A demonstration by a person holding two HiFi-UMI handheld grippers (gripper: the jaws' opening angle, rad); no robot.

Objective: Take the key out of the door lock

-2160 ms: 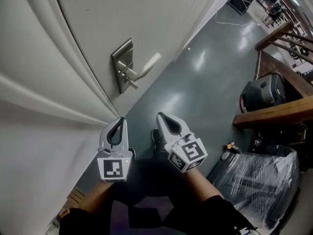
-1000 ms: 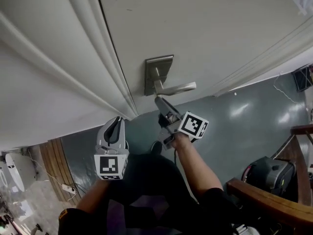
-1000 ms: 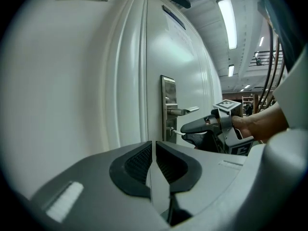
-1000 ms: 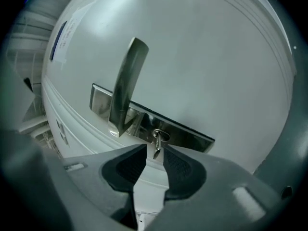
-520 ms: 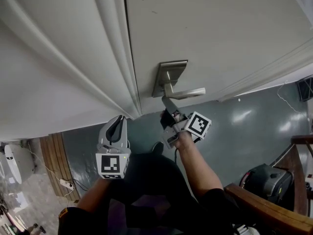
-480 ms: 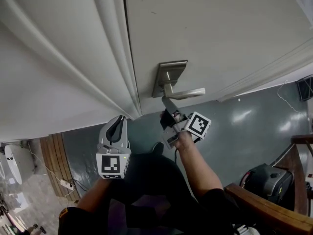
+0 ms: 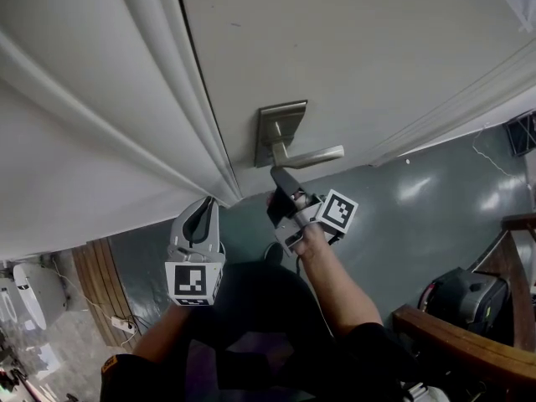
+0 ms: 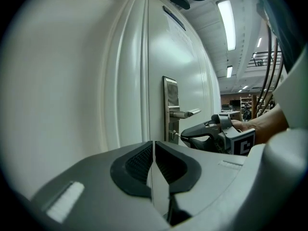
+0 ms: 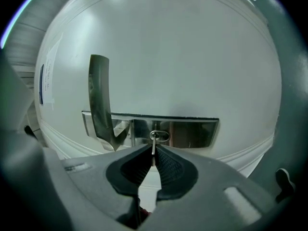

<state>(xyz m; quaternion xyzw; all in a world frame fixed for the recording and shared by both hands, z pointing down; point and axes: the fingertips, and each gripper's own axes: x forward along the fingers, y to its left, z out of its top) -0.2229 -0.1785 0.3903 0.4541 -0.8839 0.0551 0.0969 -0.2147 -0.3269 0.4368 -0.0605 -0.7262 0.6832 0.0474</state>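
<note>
A small metal key (image 9: 153, 147) sticks out of the lock cylinder (image 9: 159, 136) in the steel plate (image 9: 192, 134) of a white door (image 7: 352, 48), under the lever handle (image 7: 314, 155). My right gripper (image 9: 154, 151) is at the lock, its jaws closing with the key's head pinched between the pad tips. From the head view the right gripper (image 7: 278, 177) points up at the plate (image 7: 280, 128) just below the lever. My left gripper (image 7: 201, 212) hangs lower left, away from the door, shut with nothing in it. In the left gripper view the right gripper (image 8: 185, 136) meets the key (image 8: 177, 135).
The door frame moulding (image 7: 180, 99) runs beside the plate on the left. Grey floor (image 7: 435, 182) lies to the right, with a wooden rail (image 7: 469, 325) and a dark bag (image 7: 456, 296) at the lower right. A power strip (image 7: 117, 325) lies at lower left.
The right gripper has risen from beside the left one to the lock and closed its jaws around the key. The left gripper has stayed put.
</note>
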